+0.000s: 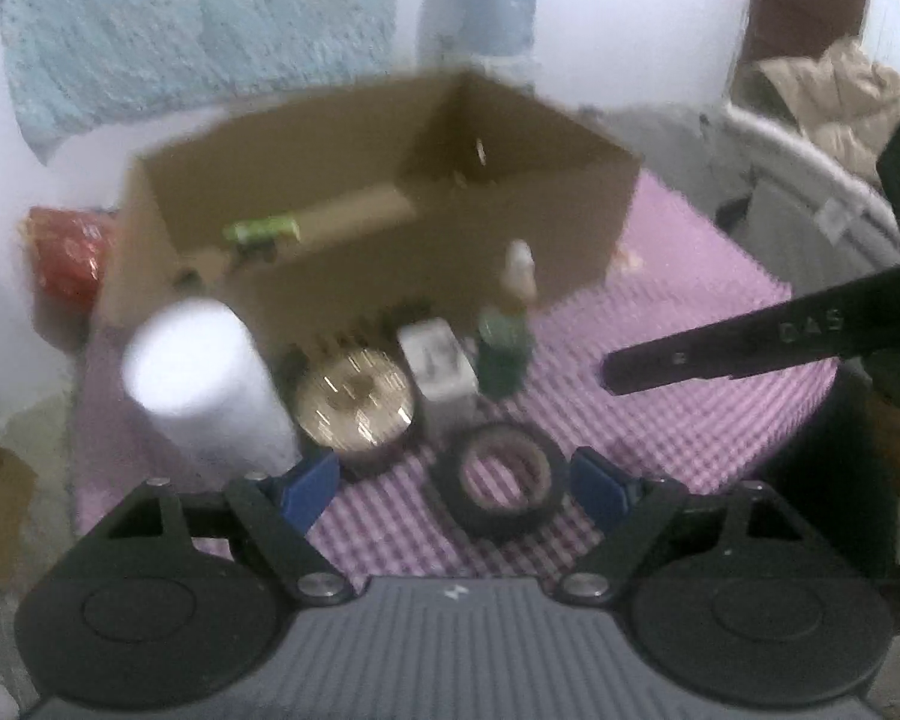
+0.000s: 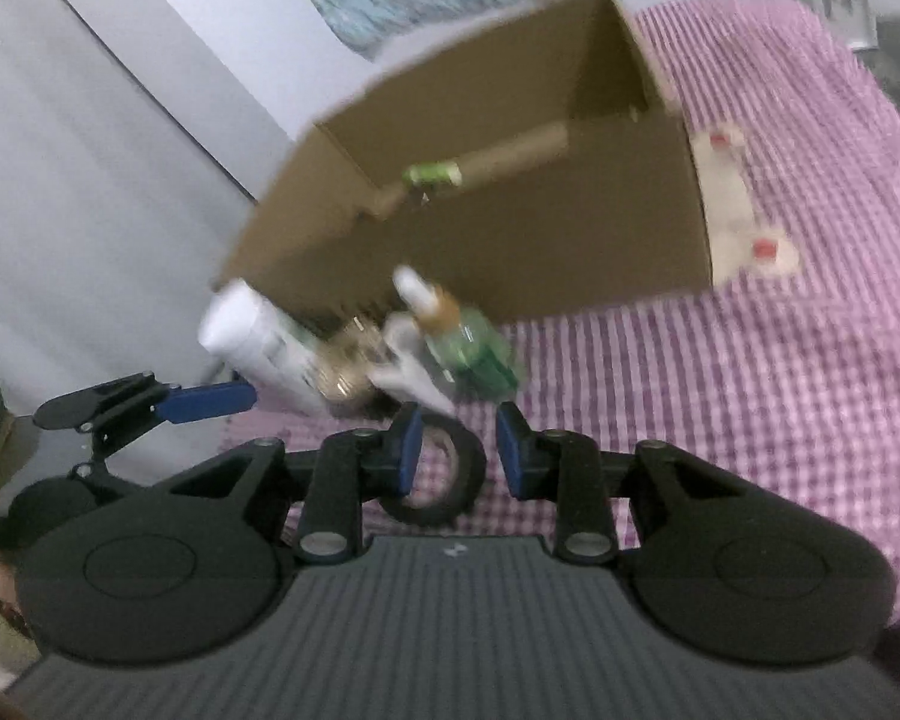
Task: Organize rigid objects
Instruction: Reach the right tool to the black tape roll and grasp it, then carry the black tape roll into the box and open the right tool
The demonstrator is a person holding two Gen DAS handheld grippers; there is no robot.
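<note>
A: Left hand-held gripper (image 1: 453, 483) spread wide, holding nothing, with the black tape roll (image 1: 501, 486) flat on the checked bed cover (image 1: 660, 396), in front of the cardboard box (image 1: 390, 192).

B: Right hand-held gripper (image 2: 457, 450) is part-open, empty, nearly straddling that roll. Risk: a pad clips the rim, skidding it into the green bottle (image 2: 471, 351) and toppling it.

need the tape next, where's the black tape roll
The black tape roll lies on the pink checked cloth nearest both cameras, in front of the white charger, apart from both grippers.
</note>
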